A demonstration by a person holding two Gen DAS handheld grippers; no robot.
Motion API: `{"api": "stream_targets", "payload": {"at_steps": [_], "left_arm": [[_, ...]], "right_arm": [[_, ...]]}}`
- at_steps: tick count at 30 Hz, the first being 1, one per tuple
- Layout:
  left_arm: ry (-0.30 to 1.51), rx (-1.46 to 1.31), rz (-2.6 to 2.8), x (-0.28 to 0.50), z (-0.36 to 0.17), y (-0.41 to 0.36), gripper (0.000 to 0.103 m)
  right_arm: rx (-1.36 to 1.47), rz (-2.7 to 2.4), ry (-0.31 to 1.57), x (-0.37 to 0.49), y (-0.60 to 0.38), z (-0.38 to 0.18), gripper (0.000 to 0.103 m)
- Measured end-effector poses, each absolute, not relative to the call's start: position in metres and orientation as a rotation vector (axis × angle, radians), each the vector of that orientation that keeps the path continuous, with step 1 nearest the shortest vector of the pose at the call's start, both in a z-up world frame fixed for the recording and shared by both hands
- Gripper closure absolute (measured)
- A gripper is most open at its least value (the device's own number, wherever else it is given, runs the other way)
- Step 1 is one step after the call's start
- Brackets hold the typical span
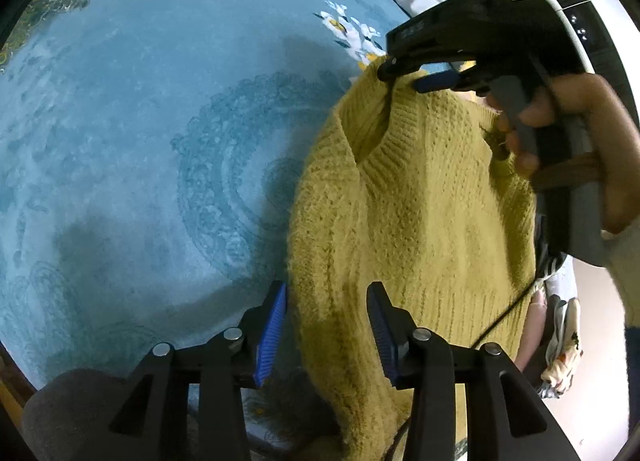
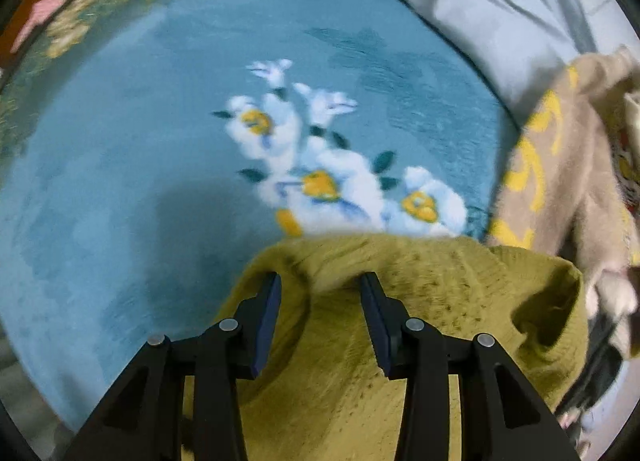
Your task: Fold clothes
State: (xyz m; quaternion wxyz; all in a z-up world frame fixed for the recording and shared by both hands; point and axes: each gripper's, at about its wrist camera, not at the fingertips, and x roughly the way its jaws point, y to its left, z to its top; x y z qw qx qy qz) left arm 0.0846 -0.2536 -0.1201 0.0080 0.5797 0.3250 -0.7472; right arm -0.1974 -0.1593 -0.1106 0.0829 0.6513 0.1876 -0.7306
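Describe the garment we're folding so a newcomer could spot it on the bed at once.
Start from the big teal blanket with white flowers that covers the bed. Over its near right part hangs a mustard-yellow knitted sweater, its ribbed round collar turned up. Unlike the beige garment with yellow markings in the heap beside it, it is plain, one colour, chunky-knit.

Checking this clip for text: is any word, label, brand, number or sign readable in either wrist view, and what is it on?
None can be read.
Right gripper: a pale marking on its black body, too blurred to read.
Beige garment: yellow shapes that may be letters or a pattern, cannot tell.
Black device: small white symbols, too small to read.
Yellow sweater and blue floral blanket: no text.
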Motion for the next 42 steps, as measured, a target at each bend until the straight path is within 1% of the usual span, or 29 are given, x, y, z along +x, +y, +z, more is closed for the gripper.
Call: {"api": "stream_targets", "payload": {"at_steps": [1,2,3,6,8,10,13,20,24,25,27,30,31,33,38,40,41,42], "left_arm": [[1.011,1.817,-2.339,0.084,-0.120,-0.253,0.058],[1.007,1.823,-2.342,0.084,-0.120,-0.252,0.058],[1.011,1.820,-2.342,0.084,-0.120,-0.252,0.058],[1.020,1.824,-2.334,0.084,-0.120,-0.253,0.058],[1.020,1.825,-2.343,0.086,-0.118,-0.254,0.058],[1.021,1.826,-2.351,0.087,-0.117,-0.255,0.058],[1.010,1.820,-2.356,0.089,-0.113,-0.258,0.058],[1.005,1.855,-2.343,0.083,-0.118,-0.259,0.058],[1.002,1.876,-2.336,0.079,-0.121,-0.259,0.058],[1.002,1.881,-2.334,0.078,-0.122,-0.259,0.058],[1.000,1.892,-2.330,0.076,-0.124,-0.259,0.058],[0.993,1.907,-2.323,0.072,-0.127,-0.258,0.058],[0.980,1.913,-2.313,0.067,-0.130,-0.258,0.058],[0.954,1.926,-2.304,0.060,-0.134,-0.257,0.058],[0.864,1.964,-2.326,0.047,-0.140,-0.243,0.060],[0.841,1.971,-2.320,0.044,-0.143,-0.241,0.066],[0.827,1.972,-2.313,0.044,-0.144,-0.241,0.078],[0.814,1.973,-2.306,0.043,-0.145,-0.240,0.087]], "right_arm": [[1.966,-2.220,0.613,-0.198,-0.157,-0.112,0.079],[1.974,-2.235,0.636,-0.197,-0.156,-0.112,0.088],[1.978,-2.240,0.645,-0.196,-0.154,-0.110,0.093],[1.963,-2.240,0.610,-0.192,-0.145,-0.096,0.096],[1.924,-2.243,0.480,-0.197,-0.144,-0.074,0.097],[1.866,-2.237,0.395,-0.206,-0.155,-0.051,0.098],[1.852,-2.204,0.413,-0.219,-0.183,-0.049,0.098],[2.037,-2.128,0.335,-0.232,-0.207,-0.103,0.098],[2.022,-2.079,0.348,-0.228,-0.204,-0.107,0.093],[2.008,-2.041,0.336,-0.227,-0.201,-0.103,0.080],[1.952,-2.027,0.290,-0.223,-0.194,-0.089,0.070],[1.851,-2.081,0.208,-0.213,-0.169,-0.054,0.067],[1.839,-2.088,0.180,-0.207,-0.159,-0.046,0.064],[1.852,-2.096,0.167,-0.202,-0.144,-0.043,0.061],[1.929,-2.106,0.156,-0.191,-0.117,-0.053,0.061],[1.961,-2.096,0.122,-0.186,-0.106,-0.057,0.061],[1.964,-2.096,0.109,-0.182,-0.102,-0.058,0.061],[1.966,-2.097,0.097,-0.179,-0.097,-0.058,0.061]]}}
